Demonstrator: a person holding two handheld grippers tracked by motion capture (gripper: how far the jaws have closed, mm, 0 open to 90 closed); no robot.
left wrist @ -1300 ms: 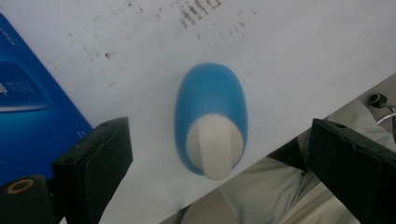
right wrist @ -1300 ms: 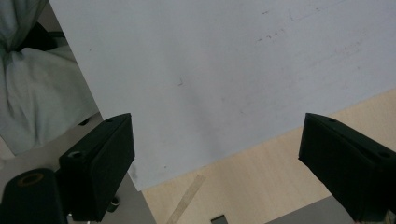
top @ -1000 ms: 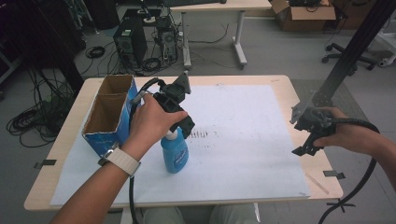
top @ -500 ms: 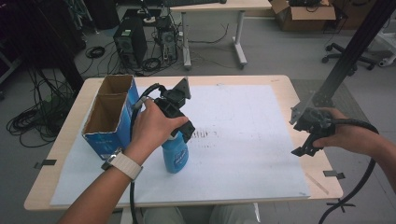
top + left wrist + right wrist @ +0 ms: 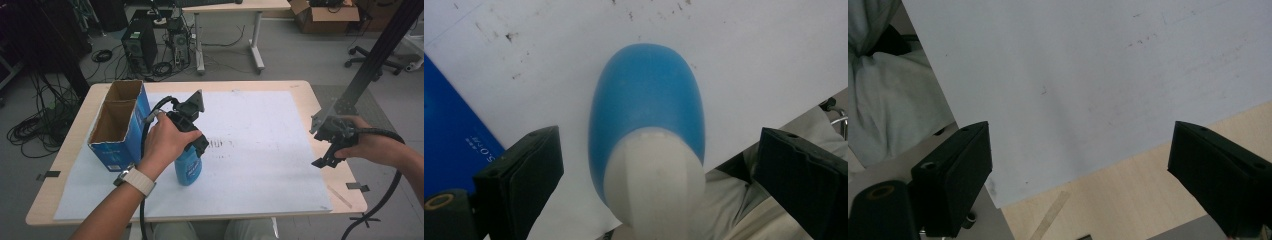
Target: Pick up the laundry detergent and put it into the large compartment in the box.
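**Left gripper over blue bottle, jaws wide, no contact**

Blue bottle (image 5: pixel 188 167) stands upright on the white sheet (image 5: pixel 260 150), near-left part of the table, just right of the blue cardboard box (image 5: pixel 120 127). In the left gripper view the bottle (image 5: pixel 646 125) is seen from above: white cap (image 5: pixel 654 182) nearest the camera, blue body below it, centred between the two jaws.

Left gripper (image 5: pixel 659 175) is spread wide. Clear gap on both sides of the cap; neither jaw touches the bottle. Nothing held. In the high view the left gripper (image 5: pixel 192 142) sits right above the bottle top, with the person's left hand (image 5: pixel 162 142) wrapped around it.

Right gripper (image 5: pixel 330 150) is well apart, over the right edge of the table (image 5: pixel 345 187), held in the right hand (image 5: pixel 372 145). Its own view shows the right gripper (image 5: pixel 1078 165) equally wide, nothing between them, just sheet (image 5: pixel 1073 75) and bare wood (image 5: pixel 1128 200) below.

Box is open-topped, two compartments; can't tell contents.
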